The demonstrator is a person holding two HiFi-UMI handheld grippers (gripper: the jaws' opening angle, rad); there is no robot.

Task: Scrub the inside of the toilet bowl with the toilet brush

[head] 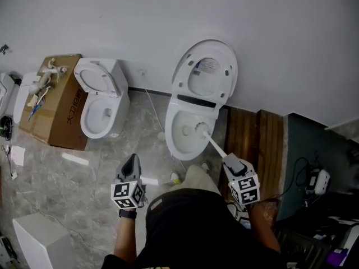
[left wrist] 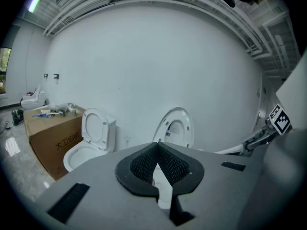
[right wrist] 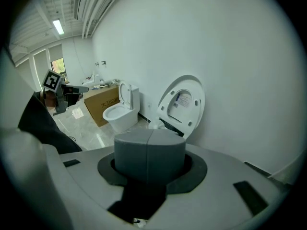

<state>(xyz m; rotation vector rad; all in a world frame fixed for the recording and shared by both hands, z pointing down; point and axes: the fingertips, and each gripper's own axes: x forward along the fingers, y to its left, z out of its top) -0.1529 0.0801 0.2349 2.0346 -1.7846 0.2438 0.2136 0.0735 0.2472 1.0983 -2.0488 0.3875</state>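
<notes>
The white toilet [head: 178, 140] stands against the wall with lid and seat [head: 206, 74] raised. A white toilet brush [head: 213, 142] slants from my right gripper [head: 230, 161] into the bowl, its head [head: 200, 129] inside near the back. That gripper is shut on the brush handle; in the right gripper view its grey jaws [right wrist: 149, 152] are pressed together and hide the handle, with the raised lid [right wrist: 184, 104] beyond. My left gripper [head: 132, 160] hovers over the floor left of the bowl, shut and empty; its tips [left wrist: 157, 146] meet in front of the toilet's lid [left wrist: 175, 128].
A second white toilet [head: 101, 102] stands to the left beside a cardboard box [head: 56, 102] with fittings on top. A slatted wooden platform [head: 255, 142] lies right of the bowl, with cables and devices [head: 317, 181] further right. A white box [head: 42, 240] sits at the lower left.
</notes>
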